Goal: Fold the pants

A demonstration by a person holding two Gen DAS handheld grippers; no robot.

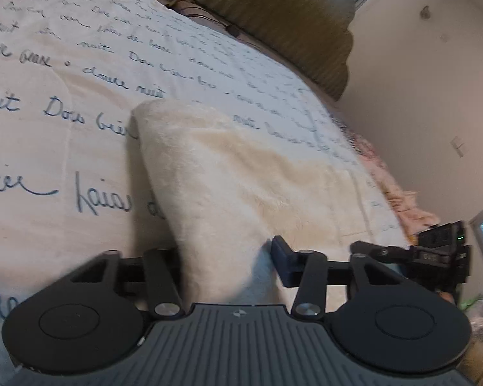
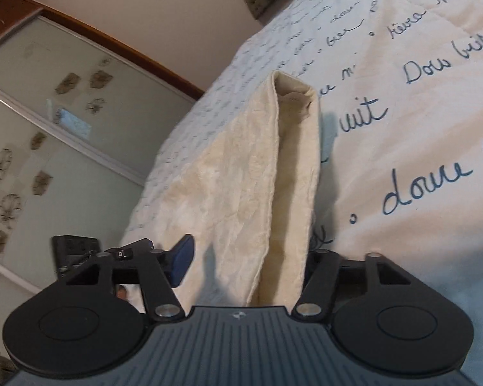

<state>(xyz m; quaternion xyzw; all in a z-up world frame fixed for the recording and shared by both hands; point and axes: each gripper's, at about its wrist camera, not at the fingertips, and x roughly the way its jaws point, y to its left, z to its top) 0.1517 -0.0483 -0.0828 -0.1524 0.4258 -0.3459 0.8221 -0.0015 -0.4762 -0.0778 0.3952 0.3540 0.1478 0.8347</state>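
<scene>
The cream fleece pants (image 1: 241,173) lie folded lengthwise on the white bedspread (image 1: 64,74) printed with blue handwriting. My left gripper (image 1: 228,260) is open, its jaws wide apart astride the near end of the pants; its blue right pad (image 1: 281,262) shows, the left finger is hidden behind cloth. In the right wrist view the pants (image 2: 241,173) show two layers with a gap between them. My right gripper (image 2: 244,260) is open around that near end, with its blue left pad (image 2: 182,260) beside the cloth. The right gripper also shows in the left wrist view (image 1: 441,251).
An olive striped headboard cushion (image 1: 273,16) runs along the far edge of the bed. A beige wall (image 1: 418,96) stands to the right. A wardrobe with frosted floral sliding doors (image 2: 48,135) stands beside the bed (image 2: 402,128).
</scene>
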